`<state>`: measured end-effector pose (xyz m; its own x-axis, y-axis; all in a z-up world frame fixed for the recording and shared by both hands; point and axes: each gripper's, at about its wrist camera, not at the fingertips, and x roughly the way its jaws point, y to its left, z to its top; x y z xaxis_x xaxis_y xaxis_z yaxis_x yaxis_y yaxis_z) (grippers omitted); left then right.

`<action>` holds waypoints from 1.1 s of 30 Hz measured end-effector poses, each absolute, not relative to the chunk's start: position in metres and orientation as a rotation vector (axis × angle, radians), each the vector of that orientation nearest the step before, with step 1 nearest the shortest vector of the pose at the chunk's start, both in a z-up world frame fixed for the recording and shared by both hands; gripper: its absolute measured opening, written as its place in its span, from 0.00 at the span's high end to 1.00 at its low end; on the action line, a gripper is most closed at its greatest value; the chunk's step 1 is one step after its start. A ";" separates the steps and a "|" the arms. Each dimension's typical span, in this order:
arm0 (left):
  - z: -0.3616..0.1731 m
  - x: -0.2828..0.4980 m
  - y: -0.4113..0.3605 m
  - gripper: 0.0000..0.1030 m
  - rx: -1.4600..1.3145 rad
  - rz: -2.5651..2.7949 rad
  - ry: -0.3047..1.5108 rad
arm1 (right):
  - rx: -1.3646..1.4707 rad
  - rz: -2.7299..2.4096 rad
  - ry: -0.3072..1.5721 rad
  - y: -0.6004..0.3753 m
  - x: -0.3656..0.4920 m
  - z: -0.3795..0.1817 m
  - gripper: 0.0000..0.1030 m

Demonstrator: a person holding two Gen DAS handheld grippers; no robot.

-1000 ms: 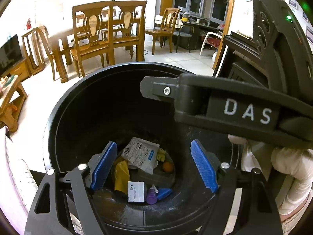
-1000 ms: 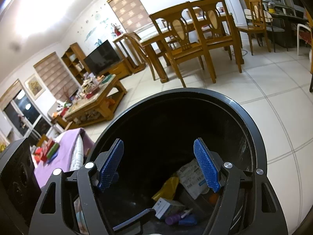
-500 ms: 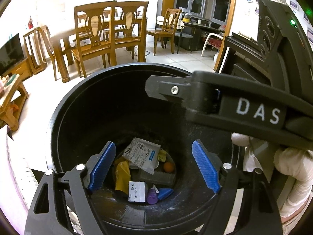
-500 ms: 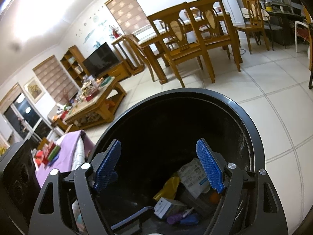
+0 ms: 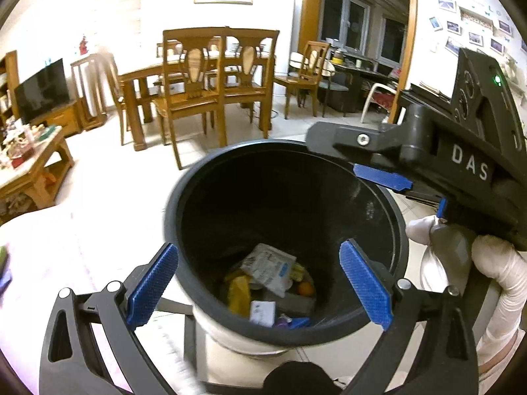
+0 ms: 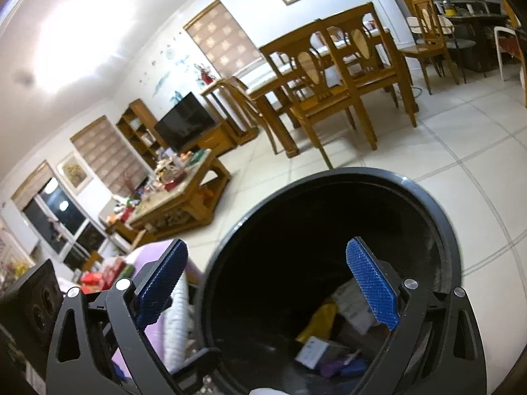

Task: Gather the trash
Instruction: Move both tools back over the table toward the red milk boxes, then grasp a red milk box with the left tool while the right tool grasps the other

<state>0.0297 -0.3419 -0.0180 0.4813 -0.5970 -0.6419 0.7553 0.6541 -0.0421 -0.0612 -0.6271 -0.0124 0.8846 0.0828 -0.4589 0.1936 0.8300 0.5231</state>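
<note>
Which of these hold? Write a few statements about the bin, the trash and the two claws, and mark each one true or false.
1. The black bin holds several pieces of trash. True.
2. The left claw is clamped on a yellow wrapper. False: its jaws stand wide open with nothing between them, and the yellow wrapper lies at the bottom of the bin.
3. The right claw is open and holds nothing. True.
4. The bin is empty. False: a white printed packet, a small white box and other bits lie inside.
5. A small orange ball lies in the bin. True.
</note>
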 end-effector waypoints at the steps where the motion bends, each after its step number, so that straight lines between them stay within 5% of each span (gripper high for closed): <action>1: -0.017 0.032 -0.334 0.05 0.255 -0.825 0.670 | 0.591 -0.053 0.490 -0.621 -0.059 -0.011 0.05; 20: 0.005 0.130 -0.094 0.05 0.019 -0.503 0.689 | 0.362 0.172 0.598 -0.436 0.023 0.024 0.05; 33: -0.011 0.228 0.028 0.06 0.114 -0.268 0.740 | -0.160 0.406 0.707 -0.257 0.112 0.031 0.05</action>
